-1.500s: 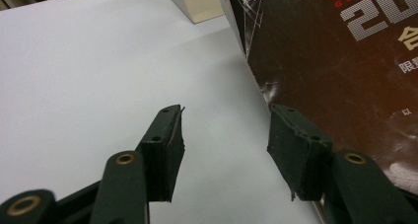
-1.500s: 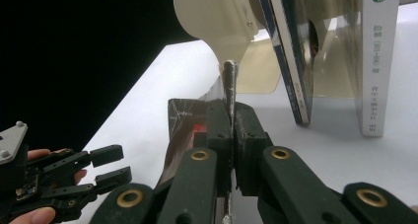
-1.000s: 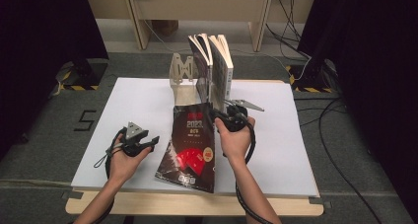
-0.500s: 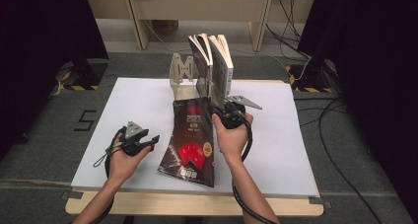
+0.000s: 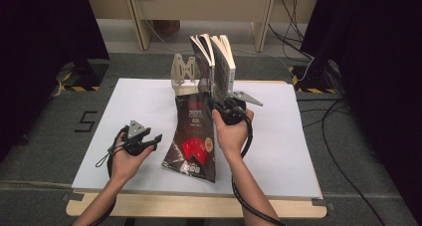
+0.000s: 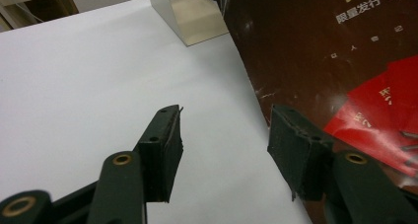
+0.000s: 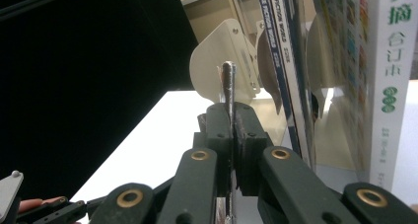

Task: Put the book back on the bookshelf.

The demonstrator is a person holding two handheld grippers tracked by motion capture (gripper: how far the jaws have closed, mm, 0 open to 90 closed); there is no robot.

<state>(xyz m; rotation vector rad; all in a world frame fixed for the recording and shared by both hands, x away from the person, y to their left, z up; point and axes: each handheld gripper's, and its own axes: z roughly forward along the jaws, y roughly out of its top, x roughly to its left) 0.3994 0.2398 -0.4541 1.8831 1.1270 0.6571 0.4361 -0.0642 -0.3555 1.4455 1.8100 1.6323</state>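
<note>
Dark brown, with red cards printed on its cover, the magazine [image 5: 195,136] hangs tilted from my right gripper [image 5: 225,110], whose jaws are clamped tight on its top edge, lower corner resting on the white table [image 5: 278,151]. My right forearm reaches forward, wrist raised, just before the upright books [image 5: 215,61] in the metal bookend [image 5: 183,72]. My left gripper [image 5: 141,139] rests low beside the magazine, jaws just opening wider, nothing between them.
</note>
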